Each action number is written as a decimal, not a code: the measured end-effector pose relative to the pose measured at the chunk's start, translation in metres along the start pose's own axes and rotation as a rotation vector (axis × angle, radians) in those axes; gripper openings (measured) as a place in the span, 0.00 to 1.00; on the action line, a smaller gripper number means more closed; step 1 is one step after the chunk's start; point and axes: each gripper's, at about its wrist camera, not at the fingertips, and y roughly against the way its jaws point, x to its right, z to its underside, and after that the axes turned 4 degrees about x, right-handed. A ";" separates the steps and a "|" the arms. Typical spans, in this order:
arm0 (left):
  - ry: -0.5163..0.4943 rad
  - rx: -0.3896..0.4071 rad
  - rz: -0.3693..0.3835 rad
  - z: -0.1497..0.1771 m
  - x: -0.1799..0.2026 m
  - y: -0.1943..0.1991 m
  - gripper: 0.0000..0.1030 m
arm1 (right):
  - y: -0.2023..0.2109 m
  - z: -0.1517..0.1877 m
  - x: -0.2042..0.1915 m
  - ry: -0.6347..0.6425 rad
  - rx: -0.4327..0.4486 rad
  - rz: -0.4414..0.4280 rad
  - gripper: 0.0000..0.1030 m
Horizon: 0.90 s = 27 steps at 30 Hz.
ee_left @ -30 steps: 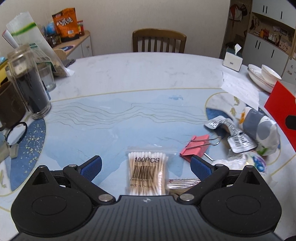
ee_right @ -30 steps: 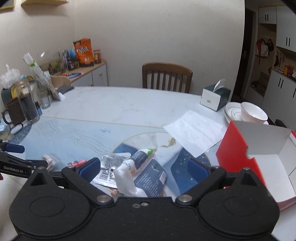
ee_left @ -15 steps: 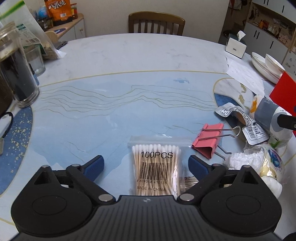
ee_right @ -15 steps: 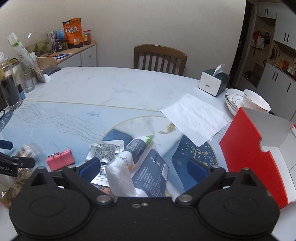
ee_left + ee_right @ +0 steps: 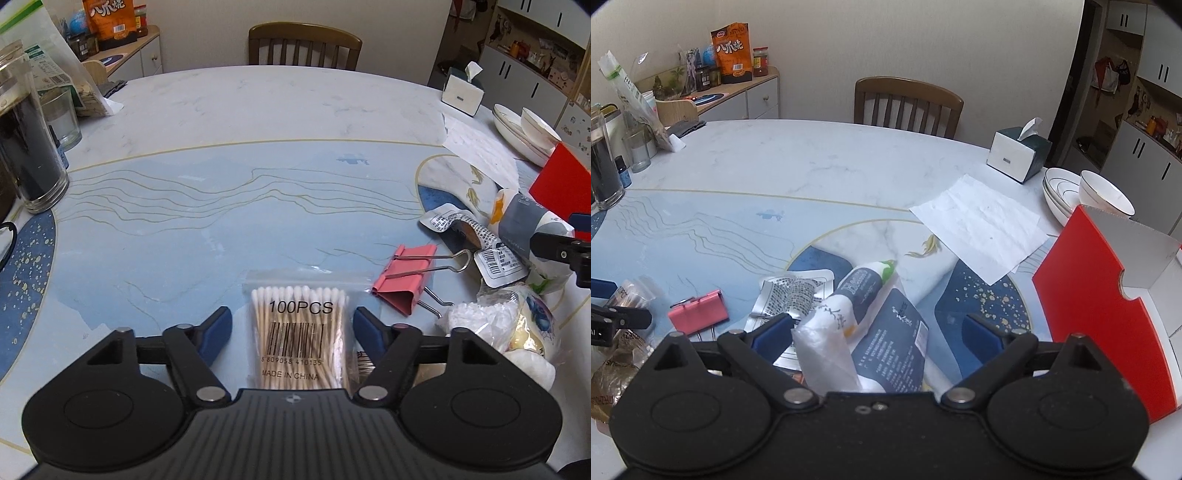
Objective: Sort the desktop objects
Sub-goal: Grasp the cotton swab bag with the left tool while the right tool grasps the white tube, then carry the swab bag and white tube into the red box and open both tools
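The left hand-held gripper is spread apart around a clear plastic bag of wooden cotton swabs lying flat on the blue-patterned marble tabletop; its blue pads flank the bag without visibly touching it. A pink metal binder clip lies just beside the bag. The right hand-held gripper is also spread apart over a crumpled white-and-navy tube, beside a red cardboard box.

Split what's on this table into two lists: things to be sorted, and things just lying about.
To sort: cotton swab pack, pink binder clip, tube, foil sachet.

Lying about: tissue box, bowls, dark glass jar, paper sheet.
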 end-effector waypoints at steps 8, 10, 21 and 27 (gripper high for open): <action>-0.013 0.007 0.001 -0.001 0.004 0.001 0.45 | -0.003 0.002 0.001 -0.001 -0.033 -0.021 0.62; -0.012 0.007 0.003 -0.001 0.004 0.001 0.43 | -0.003 0.003 0.000 0.000 -0.042 -0.020 0.56; -0.003 0.016 -0.007 0.001 0.004 0.007 0.38 | 0.006 0.004 0.005 -0.003 -0.035 -0.035 0.24; 0.002 0.042 -0.030 -0.003 0.005 0.020 0.37 | 0.019 0.001 0.019 -0.027 -0.001 -0.043 0.22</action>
